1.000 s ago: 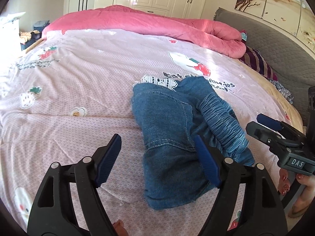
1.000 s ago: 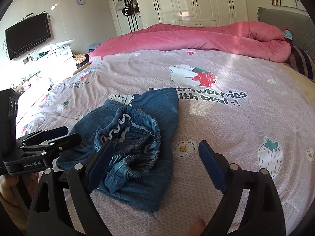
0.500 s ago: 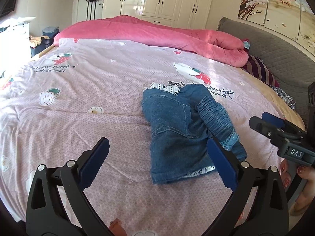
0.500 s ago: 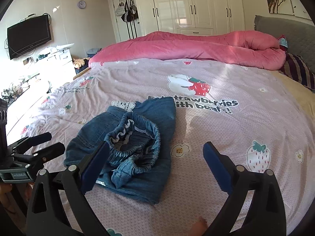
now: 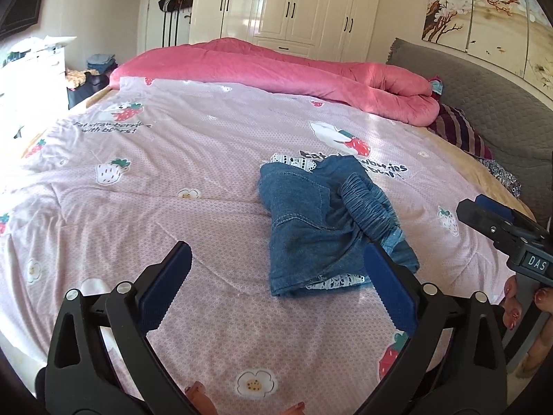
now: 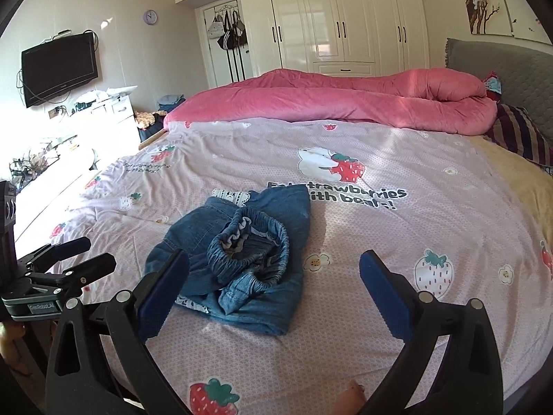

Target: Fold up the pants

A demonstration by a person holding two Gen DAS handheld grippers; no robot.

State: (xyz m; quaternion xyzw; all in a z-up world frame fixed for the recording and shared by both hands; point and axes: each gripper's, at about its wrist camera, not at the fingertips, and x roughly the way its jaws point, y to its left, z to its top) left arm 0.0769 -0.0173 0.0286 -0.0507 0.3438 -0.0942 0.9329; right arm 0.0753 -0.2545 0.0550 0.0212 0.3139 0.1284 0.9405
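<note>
Folded blue denim pants [image 5: 321,221] with white lace trim lie in a bundle on the pink strawberry bedspread [image 5: 172,180]; the elastic waistband sits on top. They also show in the right wrist view [image 6: 242,252]. My left gripper [image 5: 276,287] is open and empty, held above the bedspread in front of the pants. My right gripper [image 6: 273,283] is open and empty, just in front of the pants. Each gripper shows at the edge of the other's view, the right one [image 5: 501,228] and the left one [image 6: 65,259].
A rolled pink duvet [image 6: 345,100] lies along the far side of the bed. A striped pillow [image 5: 459,131] and grey headboard [image 5: 490,103] are at the right. White wardrobes [image 6: 338,20], a wall TV [image 6: 58,67] and a cluttered dresser [image 6: 103,114] stand beyond.
Both grippers have pulled back and up from the pants, which now lie farther off and look smaller. The pants stay as a folded bundle on the bed.
</note>
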